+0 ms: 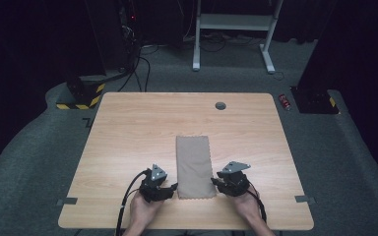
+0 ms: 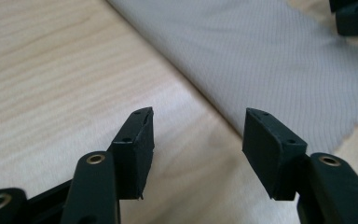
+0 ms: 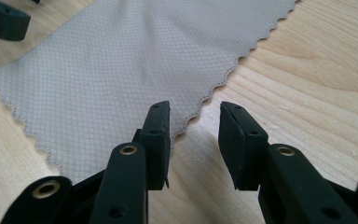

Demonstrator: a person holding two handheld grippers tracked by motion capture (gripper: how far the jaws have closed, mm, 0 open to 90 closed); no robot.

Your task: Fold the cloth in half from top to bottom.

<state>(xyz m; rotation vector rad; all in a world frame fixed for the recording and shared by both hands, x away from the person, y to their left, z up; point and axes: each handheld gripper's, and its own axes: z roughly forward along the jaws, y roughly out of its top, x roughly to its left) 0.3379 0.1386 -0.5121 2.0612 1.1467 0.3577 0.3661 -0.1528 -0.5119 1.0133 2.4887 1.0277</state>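
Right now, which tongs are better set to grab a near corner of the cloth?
Right, probably. The right tongs straddle the edge of the cloth, jaws open. The left tongs stand open over bare table beside it.

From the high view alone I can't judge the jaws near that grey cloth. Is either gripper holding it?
Observer: No. In the left gripper view the left gripper stands open over bare table, with the cloth just beyond its fingertips.
Operator: And the right one?
Observer: The right gripper is open too; the right gripper view shows the cloth's scalloped long edge running between its jaws, with one fingertip over the fabric and the other over wood.
Operator: Is the cloth lying flat there?
Observer: Mostly; up close it shows a fine mesh weave and a soft crease along its middle.
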